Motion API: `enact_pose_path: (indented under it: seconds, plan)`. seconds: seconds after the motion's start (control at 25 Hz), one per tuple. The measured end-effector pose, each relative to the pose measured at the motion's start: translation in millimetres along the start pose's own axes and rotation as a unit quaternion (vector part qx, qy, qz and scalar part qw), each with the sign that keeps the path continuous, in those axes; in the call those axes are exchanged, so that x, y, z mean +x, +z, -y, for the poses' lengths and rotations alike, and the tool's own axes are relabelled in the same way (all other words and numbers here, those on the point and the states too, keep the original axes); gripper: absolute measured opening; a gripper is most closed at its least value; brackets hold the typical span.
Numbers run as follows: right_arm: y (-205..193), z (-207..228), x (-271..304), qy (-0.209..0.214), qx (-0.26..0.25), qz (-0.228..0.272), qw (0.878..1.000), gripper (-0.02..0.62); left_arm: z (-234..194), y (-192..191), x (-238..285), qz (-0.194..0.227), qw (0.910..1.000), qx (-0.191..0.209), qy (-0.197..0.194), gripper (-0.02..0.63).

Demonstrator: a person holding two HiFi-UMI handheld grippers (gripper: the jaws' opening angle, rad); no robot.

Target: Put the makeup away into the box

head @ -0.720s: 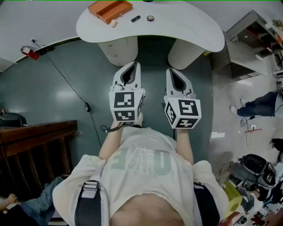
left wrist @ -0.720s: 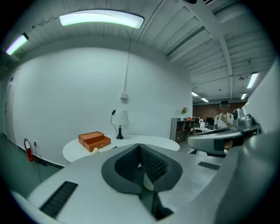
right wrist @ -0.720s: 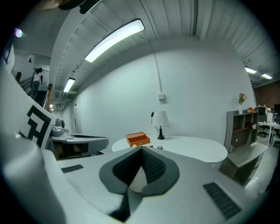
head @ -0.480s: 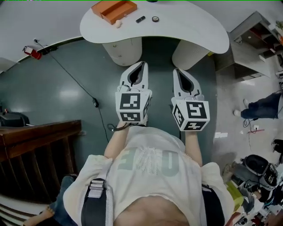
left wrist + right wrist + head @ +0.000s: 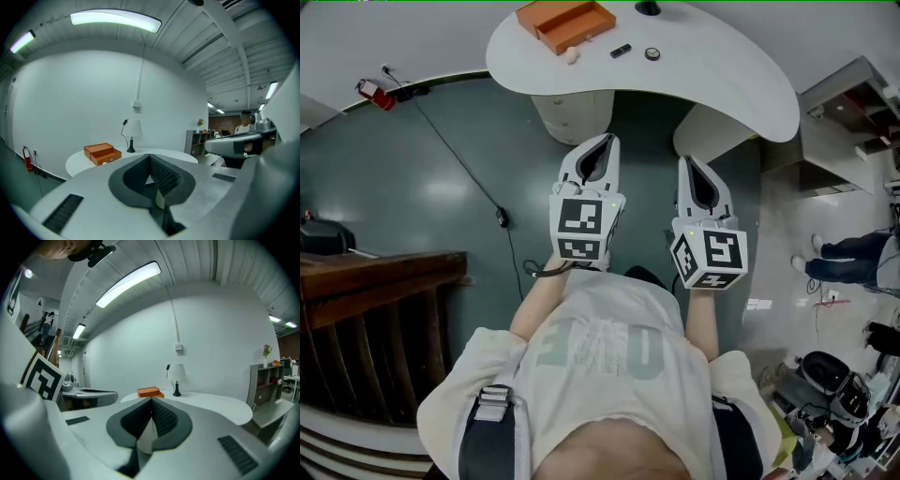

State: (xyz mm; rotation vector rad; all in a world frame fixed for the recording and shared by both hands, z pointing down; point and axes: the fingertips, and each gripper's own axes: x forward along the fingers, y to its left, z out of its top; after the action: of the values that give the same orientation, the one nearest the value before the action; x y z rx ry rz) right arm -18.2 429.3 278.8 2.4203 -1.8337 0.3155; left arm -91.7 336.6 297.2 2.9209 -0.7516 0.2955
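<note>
The orange box (image 5: 565,21) lies open on the far left of the white table (image 5: 722,66). In front of it lie a small beige ball (image 5: 572,56), a short black stick (image 5: 621,51) and a round compact (image 5: 652,54). Both grippers hang short of the table's front edge, over the floor. My left gripper (image 5: 602,141) is shut with nothing in it, as is my right gripper (image 5: 687,161). In the left gripper view the box (image 5: 102,153) shows beyond the shut gripper (image 5: 150,156). In the right gripper view the box (image 5: 150,392) stands behind the shut gripper (image 5: 151,400).
A lamp (image 5: 132,133) stands on the table behind the box. Two round pedestals (image 5: 577,112) carry the table. A black cable (image 5: 459,155) runs over the green floor from a red extinguisher (image 5: 367,91). Dark wooden furniture (image 5: 375,281) is at left, shelves (image 5: 853,112) and a standing person (image 5: 853,258) at right.
The table and its items have slid lower and rightward in the head view, so I have come closer to it. Both grippers have stayed shut and side by side.
</note>
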Motion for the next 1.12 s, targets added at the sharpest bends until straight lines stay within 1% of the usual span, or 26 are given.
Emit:
enact_pose_path:
  seconds: [0.12,0.32,0.48,0.6,0.72,0.88,1.04,1.12]
  plan:
    - [-6.9,7.9,15.0,-0.018,0.001,0.004,1.0,0.005,-23.9,-1.2,9.9,0.003,0.9999,0.003,0.01,0.008]
    - [-12.1,30.5,43.4,-0.034,-0.002,0.006,0.999,0.005,-64.8,5.9,32.4,0.01,0.9986,-0.013,0.049,0.008]
    - [-1.4,55.9,77.5,-0.038,-0.005,0.021,0.999,0.005,-74.0,14.8,62.6,0.017,0.9986,-0.007,0.05,0.008]
    - [11.7,70.7,109.6,-0.028,-0.015,0.031,0.999,0.005,-73.1,20.8,91.6,0.024,0.9988,-0.005,0.043,0.008]
    - [22.6,85.3,149.8,-0.012,-0.029,0.031,0.999,0.005,-77.3,27.3,128.5,0.027,0.9986,0.004,0.044,0.008]
    - [39.9,103.8,218.4,0.02,-0.034,0.03,0.999,0.005,-103.0,45.0,186.9,0.038,0.9971,0.001,0.066,0.008]
    - [61.6,128.5,285.1,0.049,-0.035,0.021,0.998,0.005,-129.2,71.7,255.8,0.043,0.9949,-0.007,0.091,0.008]
    - [69.6,139.2,314.2,0.06,-0.049,0.016,0.997,0.005,-139.4,82.6,286.3,0.046,0.994,-0.013,0.098,0.008]
